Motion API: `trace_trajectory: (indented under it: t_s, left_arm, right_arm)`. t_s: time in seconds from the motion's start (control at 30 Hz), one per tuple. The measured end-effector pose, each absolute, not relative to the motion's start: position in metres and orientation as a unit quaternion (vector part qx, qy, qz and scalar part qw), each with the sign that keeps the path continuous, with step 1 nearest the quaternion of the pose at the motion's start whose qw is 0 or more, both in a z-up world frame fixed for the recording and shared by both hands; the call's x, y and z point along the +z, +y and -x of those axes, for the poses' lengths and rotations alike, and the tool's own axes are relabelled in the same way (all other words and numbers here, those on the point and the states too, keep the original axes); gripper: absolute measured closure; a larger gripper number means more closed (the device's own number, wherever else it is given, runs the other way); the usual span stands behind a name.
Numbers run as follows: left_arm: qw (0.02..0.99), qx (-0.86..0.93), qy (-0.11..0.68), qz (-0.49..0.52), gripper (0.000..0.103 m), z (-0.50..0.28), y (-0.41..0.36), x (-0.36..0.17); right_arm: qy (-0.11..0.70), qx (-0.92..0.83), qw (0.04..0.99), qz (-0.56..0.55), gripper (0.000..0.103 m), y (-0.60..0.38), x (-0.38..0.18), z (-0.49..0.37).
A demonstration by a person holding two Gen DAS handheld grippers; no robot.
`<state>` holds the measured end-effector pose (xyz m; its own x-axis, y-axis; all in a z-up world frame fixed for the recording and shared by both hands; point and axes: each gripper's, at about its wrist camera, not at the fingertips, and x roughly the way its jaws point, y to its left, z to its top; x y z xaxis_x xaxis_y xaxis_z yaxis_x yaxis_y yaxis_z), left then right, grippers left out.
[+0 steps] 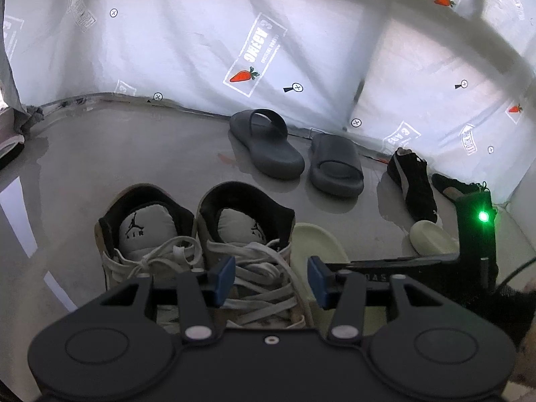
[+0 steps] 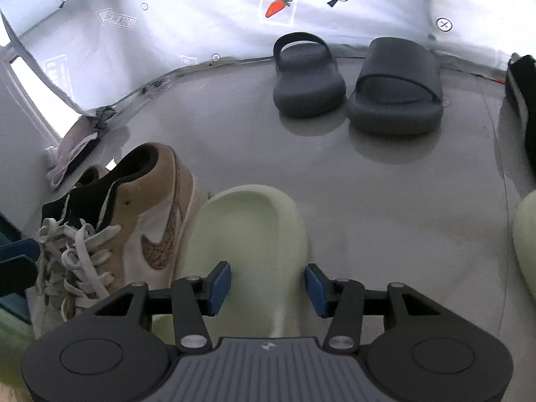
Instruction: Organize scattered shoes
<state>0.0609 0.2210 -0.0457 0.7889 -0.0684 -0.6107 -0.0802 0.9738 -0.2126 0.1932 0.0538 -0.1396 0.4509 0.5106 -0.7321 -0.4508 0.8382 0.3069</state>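
Although both cameras look down on the grey floor (image 2: 234, 140), much is cut off. In the left wrist view, a shoe (image 1: 10, 147) at the far left edge shows only as a sliver, and the toes of the two tan high-top sneakers (image 1: 147, 234) are hidden under the left gripper (image 1: 271, 279). The sneakers stand side by side, heels toward the printed plastic sheet (image 1: 167, 33), their long axes running from the camera to the sheet. The blue pads of the left gripper stand partly apart above the laces of the right sneaker; whether they touch it, one cannot tell.

Just right of the sneakers lies a pale green slide (image 1: 315, 238), mostly covered by the gripper. Further back, a pair of dark grey slides (image 1: 268, 144) rests near the sheet, toes toward the camera, close together. To the right lies a black sneaker with a white stripe (image 1: 413, 181), tilted on its side, and behind it a second black shoe (image 1: 455, 184), half hidden by the right gripper's body with its green light (image 1: 483, 216). A second pale green slide (image 1: 432, 236) is partly covered there.

In the right wrist view, the right gripper (image 2: 268, 283) hangs over the pale green slide (image 2: 248, 234), whose long axis points away from the camera. Its pads stand partly apart on both sides of the slide, with a small gap on each side, holding nothing. The other green slide (image 2: 526, 234) is cut off at the right edge.
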Motion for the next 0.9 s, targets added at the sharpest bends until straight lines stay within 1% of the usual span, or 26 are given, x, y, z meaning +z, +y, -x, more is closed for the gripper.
trace_trajectory:
  t_s: [0.1, 0.17, 0.2, 0.23, 0.27, 0.3, 0.33, 0.37, 0.43, 0.5, 0.57, 0.67, 0.73, 0.8, 0.9]
  left_arm:
    - [0.940, -0.006, 0.321, 0.115, 0.054, -0.061, 0.214, -0.044]
    - [0.940, -0.015, 0.321, 0.115, 0.054, -0.063, 0.207, -0.045]
    - [0.939, -0.019, 0.322, 0.116, 0.054, -0.063, 0.204, -0.046]
    - [0.939, -0.024, 0.323, 0.115, 0.054, -0.064, 0.200, -0.046]
    - [0.939, -0.029, 0.323, 0.115, 0.054, -0.065, 0.196, -0.046]
    - [0.939, -0.033, 0.323, 0.115, 0.054, -0.066, 0.192, -0.046]
    - [0.939, -0.039, 0.323, 0.113, 0.054, -0.067, 0.187, -0.046]
    - [0.938, -0.044, 0.324, 0.112, 0.054, -0.068, 0.182, -0.046]
    - [0.938, -0.054, 0.325, 0.110, 0.054, -0.070, 0.174, -0.047]
    - [0.936, -0.067, 0.329, 0.108, 0.054, -0.073, 0.162, -0.047]
    - [0.935, -0.075, 0.330, 0.105, 0.054, -0.074, 0.155, -0.047]
    - [0.935, -0.088, 0.329, 0.097, 0.054, -0.074, 0.140, -0.045]
    - [0.935, -0.092, 0.329, 0.095, 0.054, -0.073, 0.134, -0.045]
    - [0.935, -0.091, 0.330, 0.096, 0.054, -0.072, 0.131, -0.045]
    - [0.934, -0.088, 0.330, 0.100, 0.054, -0.071, 0.127, -0.046]
  right_arm:
    - [0.453, 0.292, 0.841, -0.045, 0.051, 0.044, -0.137, -0.196]
    - [0.457, 0.269, 0.847, -0.045, 0.048, 0.029, -0.131, -0.199]
    - [0.433, 0.245, 0.867, -0.043, 0.038, 0.007, -0.121, -0.197]
    - [0.413, 0.228, 0.881, -0.038, 0.024, -0.013, -0.112, -0.191]
    - [0.393, 0.207, 0.895, -0.032, 0.019, -0.034, -0.104, -0.189]
    - [0.381, 0.190, 0.904, -0.026, 0.017, -0.049, -0.099, -0.187]
    - [0.372, 0.175, 0.911, -0.021, 0.017, -0.063, -0.094, -0.185]
    - [0.360, 0.143, 0.922, -0.021, 0.017, -0.100, -0.083, -0.183]
    - [0.357, 0.120, 0.926, -0.036, 0.017, -0.132, -0.078, -0.183]
    - [0.359, 0.073, 0.927, -0.081, 0.017, -0.188, -0.077, -0.188]
    - [0.380, 0.045, 0.917, -0.115, 0.017, -0.227, -0.090, -0.199]
    - [0.413, 0.064, 0.896, -0.150, 0.016, -0.250, -0.111, -0.211]
    - [0.431, 0.082, 0.876, -0.201, 0.018, -0.260, -0.127, -0.217]
    - [0.449, 0.066, 0.855, -0.250, 0.020, -0.256, -0.137, -0.221]
    - [0.457, 0.053, 0.847, -0.266, 0.020, -0.239, -0.140, -0.218]
